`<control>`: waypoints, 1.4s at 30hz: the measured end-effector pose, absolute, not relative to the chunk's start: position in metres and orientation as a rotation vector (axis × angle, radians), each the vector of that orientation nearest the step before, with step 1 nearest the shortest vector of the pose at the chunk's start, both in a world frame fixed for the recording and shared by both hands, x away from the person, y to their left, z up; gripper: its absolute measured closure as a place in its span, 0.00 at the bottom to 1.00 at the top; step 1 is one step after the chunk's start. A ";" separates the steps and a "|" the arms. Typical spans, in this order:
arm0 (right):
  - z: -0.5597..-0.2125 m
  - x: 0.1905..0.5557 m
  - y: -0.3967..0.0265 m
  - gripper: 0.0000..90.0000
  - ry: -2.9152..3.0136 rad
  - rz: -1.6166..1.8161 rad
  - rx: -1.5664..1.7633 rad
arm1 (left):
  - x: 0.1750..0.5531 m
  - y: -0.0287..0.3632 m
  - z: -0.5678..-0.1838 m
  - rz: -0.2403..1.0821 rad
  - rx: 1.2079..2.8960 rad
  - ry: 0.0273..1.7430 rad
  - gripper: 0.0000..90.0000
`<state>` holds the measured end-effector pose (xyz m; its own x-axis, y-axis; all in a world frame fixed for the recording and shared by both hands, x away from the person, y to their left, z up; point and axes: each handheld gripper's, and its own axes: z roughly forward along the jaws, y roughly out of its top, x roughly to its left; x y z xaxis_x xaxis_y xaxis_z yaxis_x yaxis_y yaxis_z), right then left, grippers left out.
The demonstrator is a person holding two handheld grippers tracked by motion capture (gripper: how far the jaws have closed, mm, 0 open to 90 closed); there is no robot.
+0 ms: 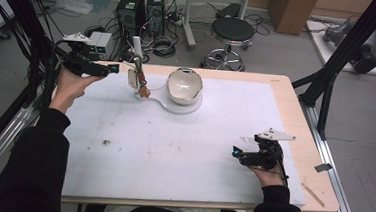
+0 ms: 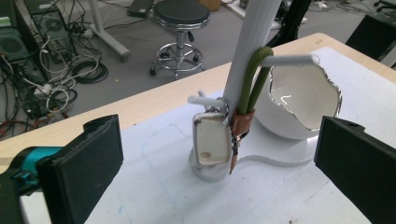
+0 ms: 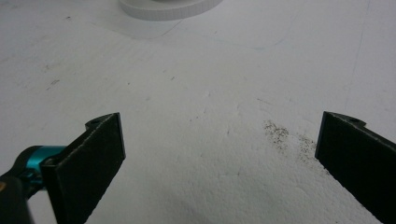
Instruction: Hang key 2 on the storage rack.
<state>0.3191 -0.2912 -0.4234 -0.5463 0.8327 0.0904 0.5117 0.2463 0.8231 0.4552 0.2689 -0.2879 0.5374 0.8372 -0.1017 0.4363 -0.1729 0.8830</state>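
Approach step, by the look of it: left gripper (image 1: 112,68), jaws spread wide and holding nothing, hovers in the upper left of the high view, just left of the white stand (image 1: 137,67), apart from it. Seen through the left gripper view, centre frame: white upright post (image 2: 252,42), green looped cord (image 2: 250,79) hanging down its front, brown leather tab (image 2: 243,123) at the cord's lower end, and a small white silver-rimmed cup-like piece (image 2: 212,144) at the foot of the post, just beside the tab. White bowl with jagged silvered rim (image 2: 301,100) sits right of the post on the same white base. Right gripper (image 1: 237,152), lower right of the high view, likewise wide open and empty, rests low over the white foam mat (image 3: 196,140), well apart from the stand. Next move, judged from this: carry the left jaws forward around the tab or the cord, level and centred, then close without knocking the post or the bowl. Which of the hanging pieces is meant, cannot tell. No brand, label or readable writing anywhere.
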 end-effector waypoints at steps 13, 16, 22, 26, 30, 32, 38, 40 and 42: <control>-0.424 0.319 -0.289 0.01 2.169 1.208 1.213 | 0.428 0.279 -0.312 0.504 1.798 1.050 0.02; -0.424 0.319 -0.288 0.01 2.175 1.200 1.212 | 0.425 0.278 -0.320 0.496 1.824 1.054 0.02; -0.424 0.318 -0.288 0.01 2.172 1.204 1.214 | 0.415 0.276 -0.329 0.481 1.839 1.036 0.02; -0.424 0.318 -0.288 0.01 2.174 1.202 1.209 | 0.408 0.275 -0.332 0.474 1.855 1.031 0.02; -0.424 0.318 -0.288 0.01 2.168 1.204 1.214 | 0.398 0.277 -0.338 0.468 1.870 1.038 0.02; -0.424 0.318 -0.289 0.01 2.166 1.207 1.216 | 0.392 0.279 -0.341 0.467 1.881 1.032 0.02; -0.424 0.318 -0.288 0.01 2.174 1.200 1.210 | 0.375 0.280 -0.351 0.456 1.898 1.018 0.02; -0.424 0.318 -0.288 0.01 2.175 1.201 1.211 | 0.369 0.281 -0.359 0.439 1.897 1.026 0.02; -0.424 0.318 -0.288 0.01 2.176 1.201 1.216 | 0.368 0.281 -0.363 0.433 1.891 1.033 0.02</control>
<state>0.3184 -0.2877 -0.4245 -0.5577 0.8261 0.0810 0.5087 0.2630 0.8198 0.3679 0.2809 -0.3626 0.5878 0.8013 -0.1116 0.4821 -0.2362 0.8437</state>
